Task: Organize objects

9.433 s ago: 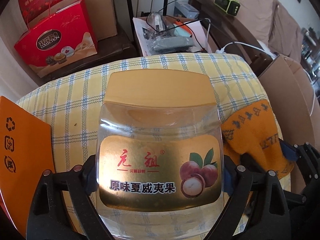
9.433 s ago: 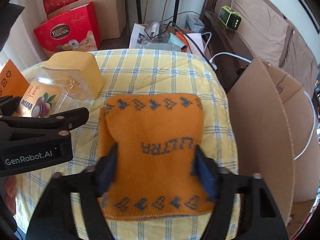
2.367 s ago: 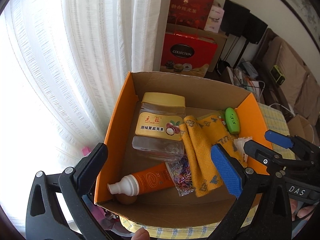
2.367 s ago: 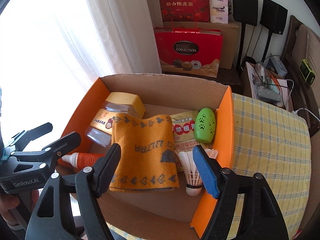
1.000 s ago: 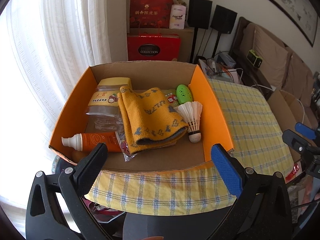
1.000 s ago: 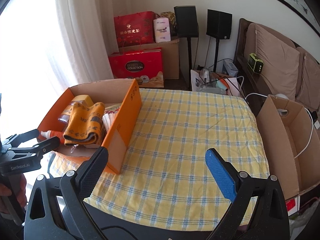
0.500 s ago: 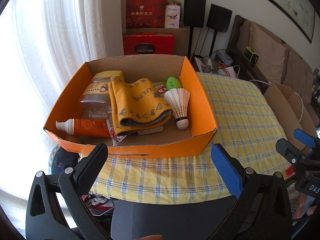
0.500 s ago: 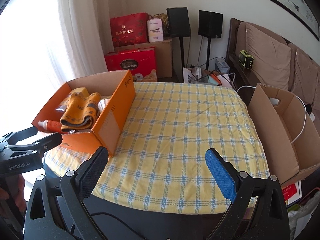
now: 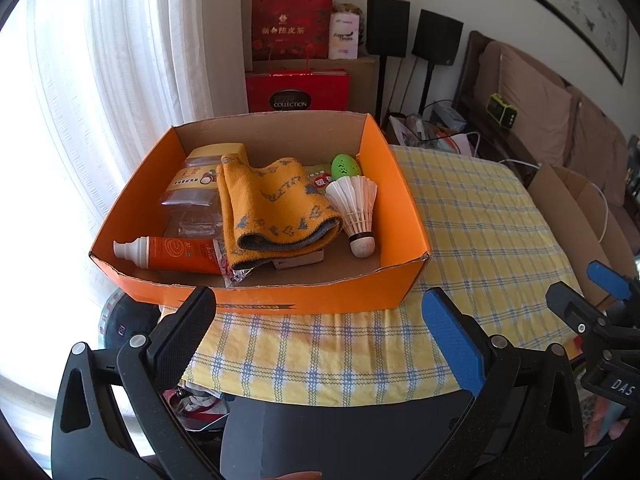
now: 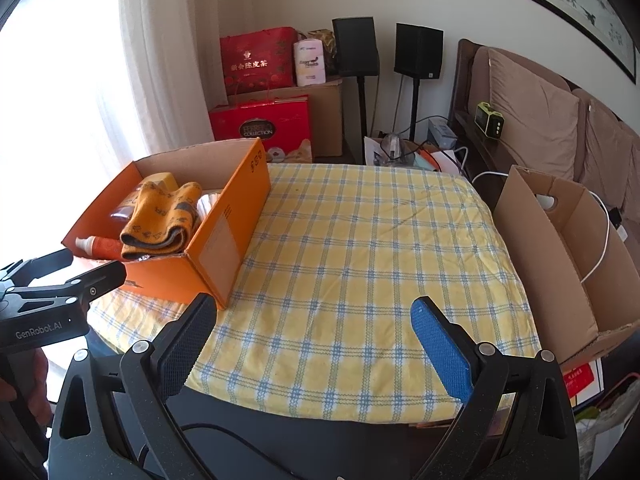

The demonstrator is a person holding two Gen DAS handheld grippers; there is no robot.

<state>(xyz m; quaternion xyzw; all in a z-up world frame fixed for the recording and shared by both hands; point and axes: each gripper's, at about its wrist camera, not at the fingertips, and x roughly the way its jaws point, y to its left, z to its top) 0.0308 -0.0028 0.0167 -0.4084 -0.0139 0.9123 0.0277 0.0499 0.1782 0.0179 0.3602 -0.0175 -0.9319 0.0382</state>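
Observation:
An orange cardboard box (image 9: 280, 304) stands at the left end of the yellow checked table (image 9: 472, 216). In it lie a folded orange towel (image 9: 272, 204), a clear nut jar with a gold lid (image 9: 200, 184), an orange tube (image 9: 172, 254), a white shuttlecock (image 9: 356, 208), a green egg-shaped thing (image 9: 345, 165) and a snack packet (image 9: 320, 180). My left gripper (image 9: 320, 316) is open and empty, near the box's front wall. My right gripper (image 10: 312, 320) is open and empty over the table's near edge. The box (image 10: 224, 216) and towel (image 10: 160, 216) also show in the right wrist view.
An open brown cardboard box (image 10: 560, 248) stands to the right of the table. Red gift bags (image 10: 260, 124) and a carton sit on the floor behind, with two black speakers (image 10: 418, 52). A sofa (image 10: 560, 128) and cables are at the back right.
Both grippers have pulled back and away from the box since the jar and towel were put in it. Over the last second the views widened a little more.

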